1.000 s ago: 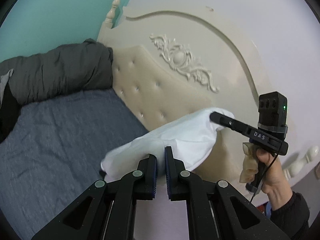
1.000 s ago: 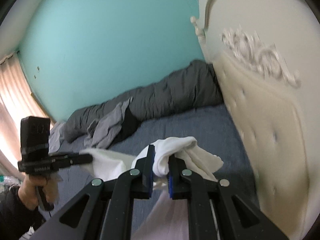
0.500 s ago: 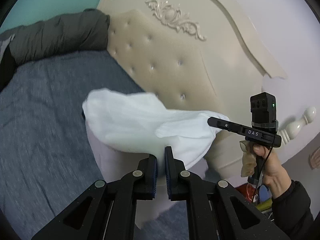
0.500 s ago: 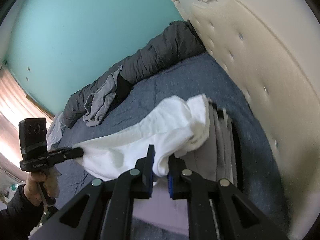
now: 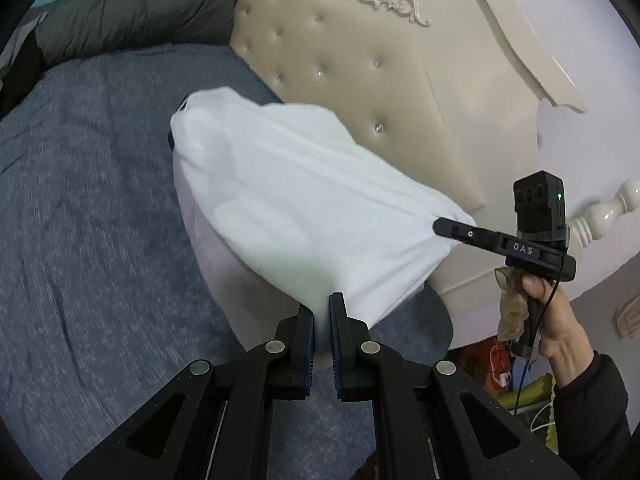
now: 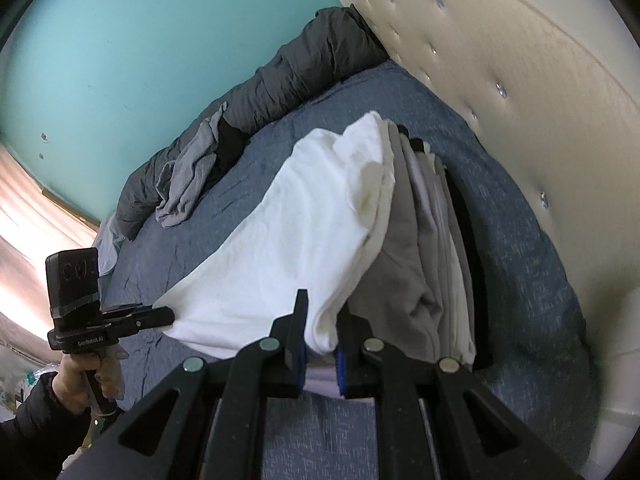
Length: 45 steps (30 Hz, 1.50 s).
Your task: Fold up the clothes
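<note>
Both my grippers are clamped on the white shirt [image 5: 304, 200], left gripper [image 5: 322, 312] at 6 o'clock, right gripper [image 6: 320, 332] likewise (hand gripping its handle upright), draping it over the folded stack [image 6: 436, 240] on the bed [image 5: 88, 200].

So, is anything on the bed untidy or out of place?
Yes: a crumpled grey garment lies unfolded by the dark duvet, far from the folded stack. The white garment sits bunched on the stack.
</note>
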Motion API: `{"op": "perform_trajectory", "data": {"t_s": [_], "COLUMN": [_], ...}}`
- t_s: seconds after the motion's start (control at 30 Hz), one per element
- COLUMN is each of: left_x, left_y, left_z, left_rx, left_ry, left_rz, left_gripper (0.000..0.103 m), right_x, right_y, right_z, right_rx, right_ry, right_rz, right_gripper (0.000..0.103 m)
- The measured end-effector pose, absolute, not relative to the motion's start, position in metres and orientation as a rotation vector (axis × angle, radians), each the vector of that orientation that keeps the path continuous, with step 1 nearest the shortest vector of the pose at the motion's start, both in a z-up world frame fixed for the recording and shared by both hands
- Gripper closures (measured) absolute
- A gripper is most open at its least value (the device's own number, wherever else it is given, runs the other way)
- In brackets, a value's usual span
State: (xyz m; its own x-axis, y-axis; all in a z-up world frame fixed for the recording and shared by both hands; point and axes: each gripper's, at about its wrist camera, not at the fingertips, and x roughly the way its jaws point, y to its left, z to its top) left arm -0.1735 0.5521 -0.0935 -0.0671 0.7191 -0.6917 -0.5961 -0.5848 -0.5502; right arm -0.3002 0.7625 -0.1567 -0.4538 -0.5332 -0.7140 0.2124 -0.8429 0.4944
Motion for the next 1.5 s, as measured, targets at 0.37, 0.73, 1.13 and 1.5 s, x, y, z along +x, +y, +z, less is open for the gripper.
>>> {"op": "perform_trajectory", "data": {"t_s": [0.37,0.73,1.13,1.5], "left_x": [-0.158,-0.153,-0.167,-0.16], "left_y": [0.549,0.531,0.553,0.557], "left_z": [-0.123,-0.115,-0.094,-0.137], "left_rx": [-1.322,-1.305,-1.225,-1.261], "left_ry": [-0.14,-0.114,-0.068,-0.05], "left_rz": [1.78,1.817,1.872,1.817], "left_gripper": [0.095,0.095,0.095,0.095], "right_x": [-0.286,-0.273,-0.281,-0.288], "right_y": [0.767,0.787,0.752,0.763], "right_z": [-0.185,-0.177,-0.163,-0.187], "right_rx": [1.358,1.346,1.288,1.444], "right_ry": [-0.482,-0.456,-0.288,-0.25], "right_rz": [-2.329,-2.479,-2.486,-2.458], "right_gripper": [0.092,0.068,0.069,0.069]}}
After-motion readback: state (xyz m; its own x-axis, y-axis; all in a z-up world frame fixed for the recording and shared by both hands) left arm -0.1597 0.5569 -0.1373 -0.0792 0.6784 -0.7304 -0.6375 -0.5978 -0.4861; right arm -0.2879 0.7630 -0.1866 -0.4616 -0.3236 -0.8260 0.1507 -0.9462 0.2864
